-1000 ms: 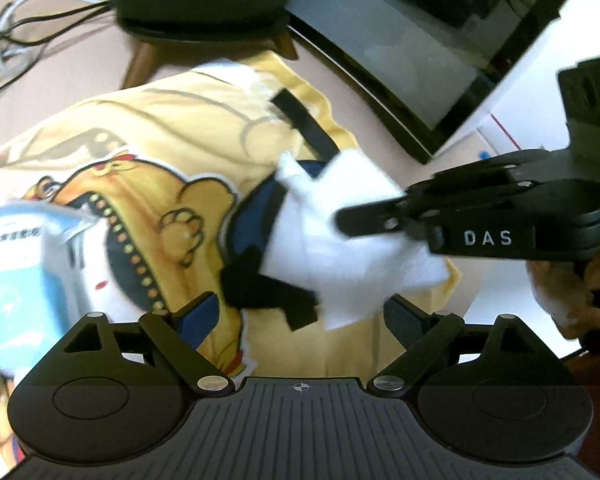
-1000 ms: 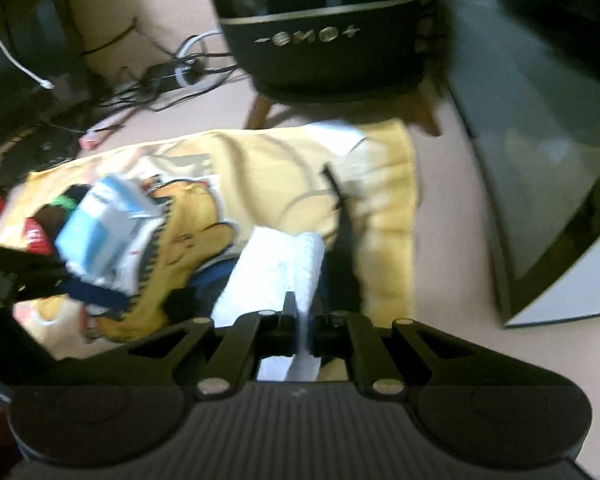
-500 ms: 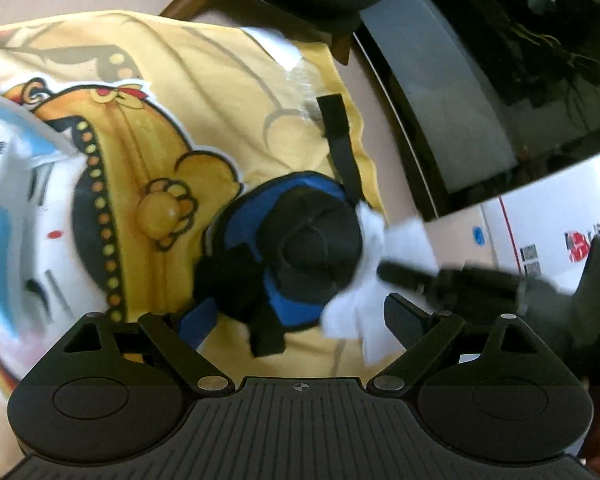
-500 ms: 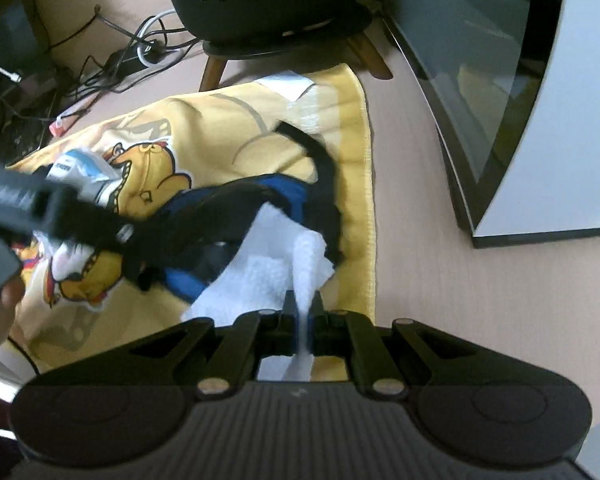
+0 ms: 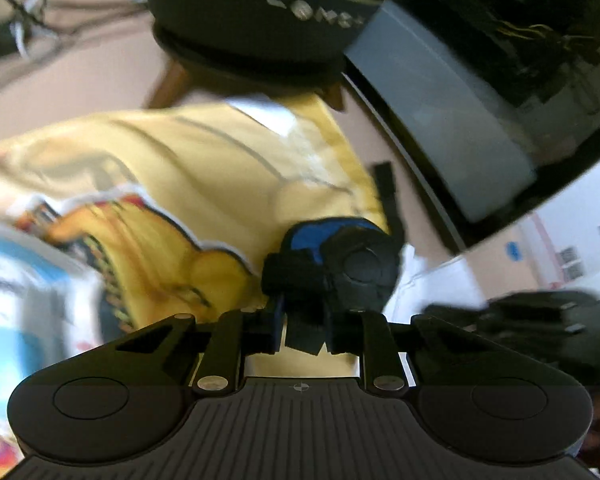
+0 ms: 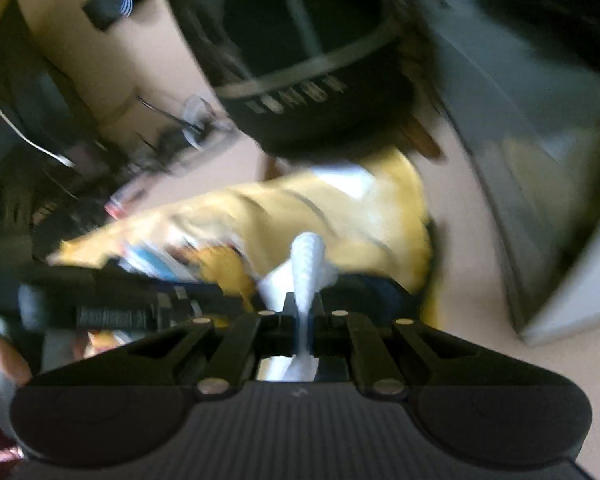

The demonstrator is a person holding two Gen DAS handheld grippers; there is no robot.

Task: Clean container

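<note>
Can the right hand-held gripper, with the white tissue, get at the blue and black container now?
Probably yes. The left hand-held gripper is shut on the blue and black container, whose right side shows bare. The white tissue lies beside it, pinched in the right hand-held gripper. Blur hides whether they touch.

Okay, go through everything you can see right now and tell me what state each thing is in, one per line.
left gripper: shut on the black and blue container.
black and blue container: held, lifted off the cloth's edge.
right gripper: shut on the white tissue.
white tissue: pinched, crumpled, standing up between the fingers.
yellow cartoon cloth: spread flat on the table, wrinkled.
blue and white packet: lying on the cloth, blurred.
</note>
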